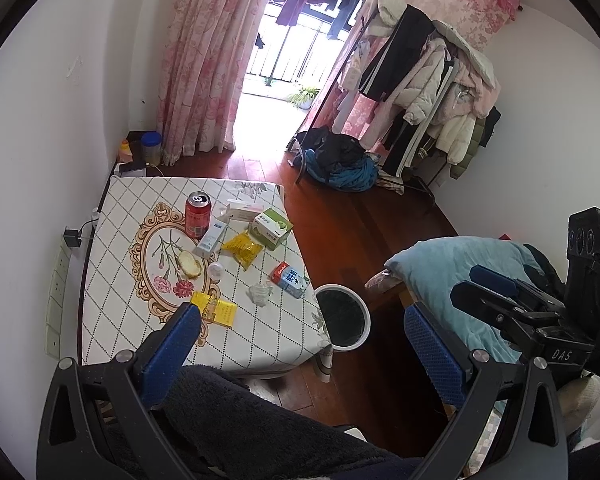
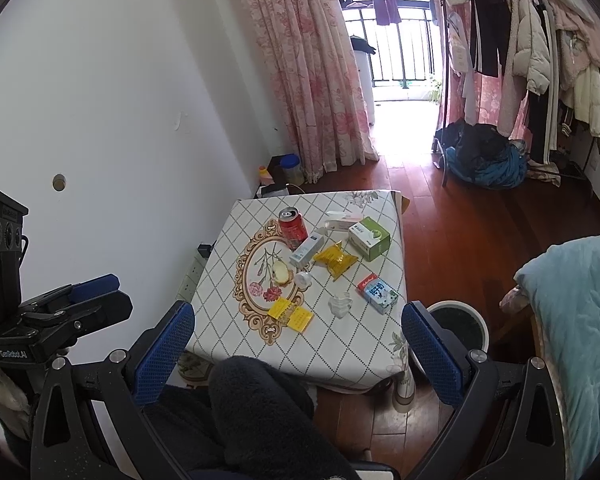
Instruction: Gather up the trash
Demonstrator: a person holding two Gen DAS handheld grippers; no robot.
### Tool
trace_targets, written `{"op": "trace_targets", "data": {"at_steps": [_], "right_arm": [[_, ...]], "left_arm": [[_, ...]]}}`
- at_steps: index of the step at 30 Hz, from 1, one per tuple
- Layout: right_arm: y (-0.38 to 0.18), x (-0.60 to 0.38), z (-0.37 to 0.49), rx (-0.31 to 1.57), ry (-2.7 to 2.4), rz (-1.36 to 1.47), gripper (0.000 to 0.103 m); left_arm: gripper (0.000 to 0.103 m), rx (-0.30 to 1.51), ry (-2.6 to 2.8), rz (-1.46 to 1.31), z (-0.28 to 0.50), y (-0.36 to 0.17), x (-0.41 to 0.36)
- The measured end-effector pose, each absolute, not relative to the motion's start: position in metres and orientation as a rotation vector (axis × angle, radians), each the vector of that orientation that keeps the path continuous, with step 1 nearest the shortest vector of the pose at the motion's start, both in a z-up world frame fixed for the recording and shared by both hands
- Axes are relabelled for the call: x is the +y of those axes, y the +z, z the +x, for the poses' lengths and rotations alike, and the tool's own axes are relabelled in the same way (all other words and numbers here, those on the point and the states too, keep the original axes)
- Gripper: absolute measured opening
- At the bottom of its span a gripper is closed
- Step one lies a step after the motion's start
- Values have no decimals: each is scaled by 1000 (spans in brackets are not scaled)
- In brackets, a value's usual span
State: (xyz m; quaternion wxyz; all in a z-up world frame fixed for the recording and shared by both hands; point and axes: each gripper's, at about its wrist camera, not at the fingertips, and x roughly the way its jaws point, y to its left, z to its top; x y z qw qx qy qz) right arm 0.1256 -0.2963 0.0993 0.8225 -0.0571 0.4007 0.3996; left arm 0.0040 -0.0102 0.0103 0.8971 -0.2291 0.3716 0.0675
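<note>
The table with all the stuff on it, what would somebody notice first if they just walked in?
Probably the litter on the small table: a red can standing at its far side, a yellow snack bag in the middle, and a little milk carton near the right edge. Next, the round bin waiting on the floor beside that edge. Both grippers, left and right, are open and hold nothing.
</note>
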Motion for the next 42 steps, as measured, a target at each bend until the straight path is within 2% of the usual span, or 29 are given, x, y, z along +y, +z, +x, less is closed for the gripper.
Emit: {"op": "trace_targets", "data": {"at_steps": [36,42], "right_arm": [[97,-293,125,843,877,-122,103],[77,-285,139,880,829,-103,103]], "left_arm": [[103,767,145,-480,0,10,-4],[103,807,453,-353,21,-19,15]]}}
